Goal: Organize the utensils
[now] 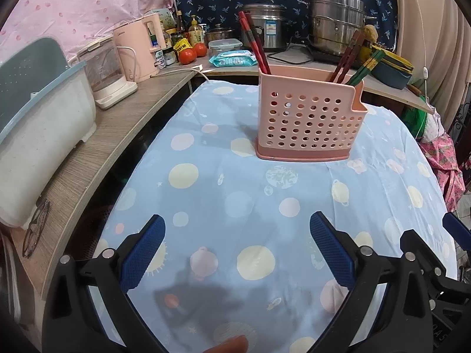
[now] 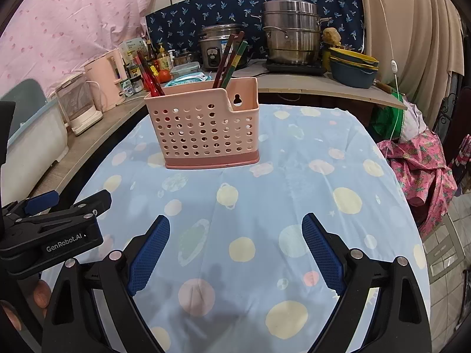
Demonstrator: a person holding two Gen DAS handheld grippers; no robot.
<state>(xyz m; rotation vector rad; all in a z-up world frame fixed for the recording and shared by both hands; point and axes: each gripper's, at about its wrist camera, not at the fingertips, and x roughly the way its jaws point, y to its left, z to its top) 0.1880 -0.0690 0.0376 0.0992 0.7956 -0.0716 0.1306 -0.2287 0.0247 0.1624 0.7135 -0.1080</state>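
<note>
**Pink caddy on worktop, both claws empty**

Pink perforated utensil caddy (image 1: 309,117) stands upright on the worktop (image 1: 235,200), which is covered by a pale blue cloth printed with planets. It sits in the far half, well apart from both claws.

Hidden or unclear: chopstick lower ends are masked by the caddy walls, seen only as dark flecks through the holes. Exact stick count per bundle cannot be told. Caddy's inner compartments are not visible.

Count: one caddy; three chopstick bundles, namely red chopsticks (image 1: 254,44) at its left end, brown chopsticks (image 1: 347,56) and green chopsticks (image 1: 366,66) at its right end.

Left claw (image 1: 237,253): jaws spread wide, nothing between them. Right claw (image 2: 235,253): likewise spread, empty. Both hang above bare cloth, side by side.
</note>
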